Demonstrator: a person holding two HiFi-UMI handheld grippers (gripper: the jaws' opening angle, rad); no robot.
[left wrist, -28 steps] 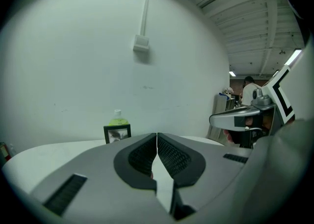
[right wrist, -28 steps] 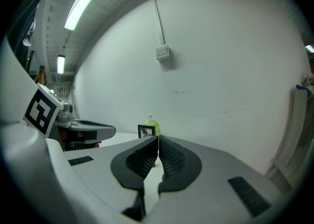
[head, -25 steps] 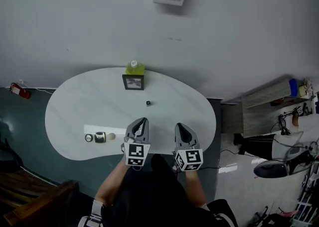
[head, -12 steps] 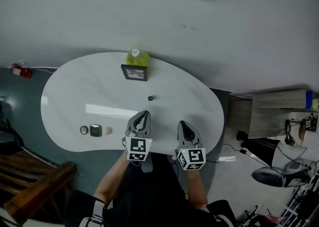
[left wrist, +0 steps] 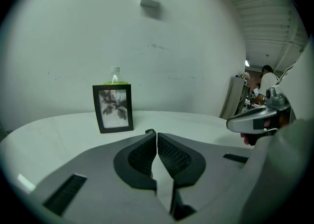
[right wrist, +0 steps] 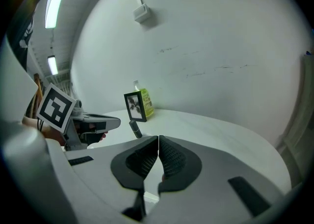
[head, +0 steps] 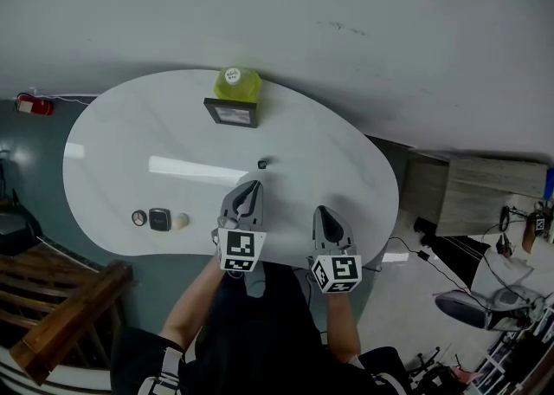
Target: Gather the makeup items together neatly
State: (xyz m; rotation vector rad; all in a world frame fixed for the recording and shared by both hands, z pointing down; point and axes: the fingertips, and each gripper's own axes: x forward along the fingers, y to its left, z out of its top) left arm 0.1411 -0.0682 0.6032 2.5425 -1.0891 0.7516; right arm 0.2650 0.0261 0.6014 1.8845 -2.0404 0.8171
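A small black lipstick (head: 262,164) stands alone mid-table, just beyond my left gripper (head: 251,190); the right gripper view shows it as a dark tube (right wrist: 134,129). Near the table's left front edge, three makeup items lie in a row: a round compact (head: 138,217), a dark square case (head: 159,218) and a pale round piece (head: 180,221). My left gripper (left wrist: 156,134) is shut with nothing between its jaws. My right gripper (head: 323,216) hovers at the front edge, also shut and empty (right wrist: 159,138).
At the far side of the white oval table (head: 329,159), a black picture frame (head: 231,113) stands with a green bottle (head: 236,84) behind it. A wooden bench (head: 61,315) is at the lower left, and shelves and clutter are at the right.
Both grippers have sunk side by side toward the table's front edge, staying shut. The head view has tipped, so the table sits higher in the picture. The items have not moved.
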